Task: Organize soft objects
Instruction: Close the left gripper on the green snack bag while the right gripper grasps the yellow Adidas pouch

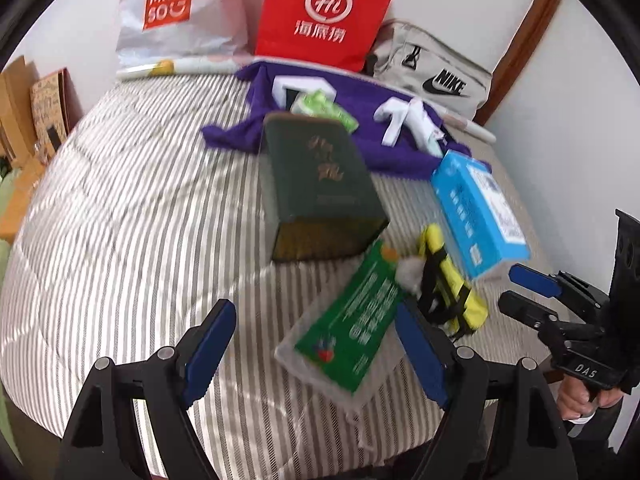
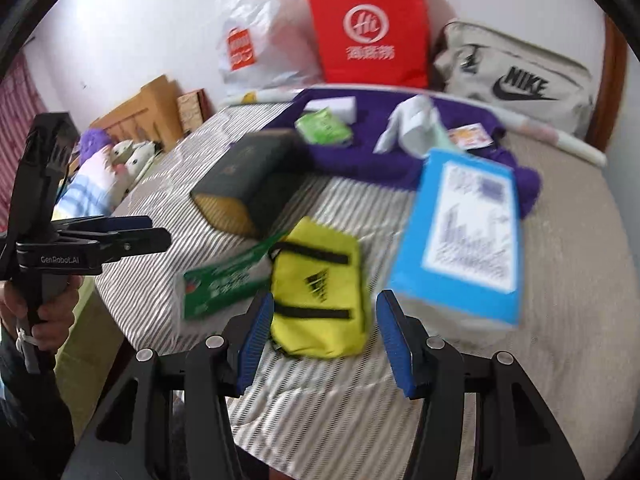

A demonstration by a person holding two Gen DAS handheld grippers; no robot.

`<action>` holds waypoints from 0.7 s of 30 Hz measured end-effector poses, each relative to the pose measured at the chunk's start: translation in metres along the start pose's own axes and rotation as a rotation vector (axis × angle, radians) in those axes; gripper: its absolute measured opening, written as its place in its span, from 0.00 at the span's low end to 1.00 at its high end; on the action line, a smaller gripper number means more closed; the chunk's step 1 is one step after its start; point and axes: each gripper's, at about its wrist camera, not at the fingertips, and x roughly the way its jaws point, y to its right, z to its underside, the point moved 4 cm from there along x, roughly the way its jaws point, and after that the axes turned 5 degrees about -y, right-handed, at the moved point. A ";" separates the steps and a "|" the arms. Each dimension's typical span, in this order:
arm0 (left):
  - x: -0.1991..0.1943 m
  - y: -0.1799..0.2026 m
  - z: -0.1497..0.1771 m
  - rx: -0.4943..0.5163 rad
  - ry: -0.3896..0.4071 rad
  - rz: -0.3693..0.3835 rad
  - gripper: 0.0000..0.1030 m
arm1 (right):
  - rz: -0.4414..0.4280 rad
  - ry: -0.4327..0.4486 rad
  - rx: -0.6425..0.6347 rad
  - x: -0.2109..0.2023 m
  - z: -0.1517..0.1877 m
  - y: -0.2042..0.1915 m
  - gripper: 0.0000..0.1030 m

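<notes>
My left gripper [image 1: 314, 354] is open above a striped bed [image 1: 120, 240]. A flat green tissue packet [image 1: 348, 320] lies just ahead of its right finger, and nothing is held. In the right wrist view my right gripper [image 2: 328, 344] is open too. A yellow zip pouch [image 2: 320, 288] lies on the bed [image 2: 560, 280] right in front of its tips, untouched. The same pouch [image 1: 448, 284] shows beside the green packet [image 2: 224, 280]. Farther back are a purple jersey [image 1: 384, 148], white socks [image 1: 404, 120] and a small green packet [image 1: 324, 108]. Each gripper shows in the other's view: right gripper [image 1: 532, 292], left gripper [image 2: 132, 236].
A dark green box [image 1: 320, 184] and a blue tissue box [image 2: 464, 240] flank the pouch. Against the wall stand a Miniso bag [image 1: 172, 8], a red paper bag [image 1: 324, 12] and a grey Nike bag [image 2: 516, 80]. Plush toys [image 2: 120, 164] and cardboard boxes [image 2: 140, 116] sit left of the bed.
</notes>
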 end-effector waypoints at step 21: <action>0.024 0.040 0.014 0.262 -0.012 -0.047 0.78 | 0.022 0.026 -0.065 0.030 0.016 -0.009 0.27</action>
